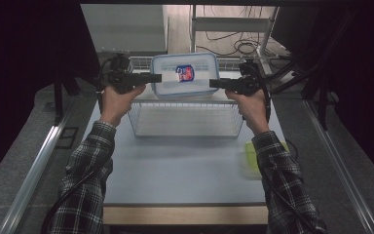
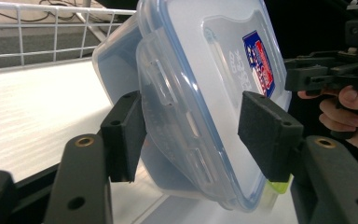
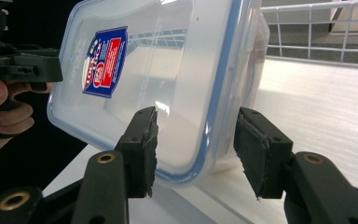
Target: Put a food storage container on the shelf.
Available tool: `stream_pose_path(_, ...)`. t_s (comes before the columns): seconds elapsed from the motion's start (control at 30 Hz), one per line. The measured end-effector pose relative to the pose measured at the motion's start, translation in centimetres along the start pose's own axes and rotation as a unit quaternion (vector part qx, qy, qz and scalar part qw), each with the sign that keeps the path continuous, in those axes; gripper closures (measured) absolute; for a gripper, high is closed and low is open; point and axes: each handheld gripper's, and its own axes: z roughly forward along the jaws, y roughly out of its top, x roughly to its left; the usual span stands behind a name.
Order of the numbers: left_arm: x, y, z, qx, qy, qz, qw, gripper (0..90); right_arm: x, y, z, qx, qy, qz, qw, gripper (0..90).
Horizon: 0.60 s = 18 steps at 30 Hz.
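The food box (image 1: 185,74) is a clear plastic rectangle with rounded corners, and its lid (image 3: 158,70) is on, edged with a blue seal. A red and blue label (image 2: 259,63) sits near the middle of the lid. The box is tilted so the lid faces the person. It is above the far end of the wire basket (image 1: 185,119), and the views do not show whether it touches the basket.

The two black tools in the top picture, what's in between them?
A clear plastic box with a blue-rimmed lid sits between the left tool and right tool, above the wire basket, in the high view.
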Motion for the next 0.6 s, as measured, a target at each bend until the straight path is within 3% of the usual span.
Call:
stream_pose_path(0.1, 0.10, 0.14, 0.20, 0.007, 0.012, 0.006, 0.9999, 36.3, 0.17, -0.04, -0.12, 0.000, -0.017, -0.007, 0.9998, 51.3)
stream_pose_path(0.2, 0.10, 0.10, 0.22, 0.003, 0.016, 0.006, 0.9998, 35.4, 0.17, -0.06, -0.13, 0.000, -0.017, -0.006, 0.9998, 51.4)
stream_pose_path(0.3, -0.30, 0.19, 0.21, 0.012, 0.069, 0.025, 0.9972, 33.8, 0.10, -0.03, -0.19, -0.005, -0.013, 0.004, 0.9999, 51.2)
stream_pose_path(0.33, -0.35, 0.16, 0.31, 0.016, 0.073, 0.028, 0.9968, 33.9, 0.18, 0.09, -0.37, -0.013, -0.019, 0.004, 0.9997, 53.9)
stream_pose_path(0.47, -0.30, 0.11, 0.58, 0.010, 0.066, 0.021, 0.9976, 36.5, 0.21, 0.26, -0.39, -0.013, -0.024, 0.002, 0.9996, 53.7)
stream_pose_path(0.6, -0.47, 0.20, 0.63, 0.007, 0.074, 0.025, 0.9969, 37.1, 0.31, 0.27, -0.32, -0.021, -0.032, 0.002, 0.9993, 55.3)
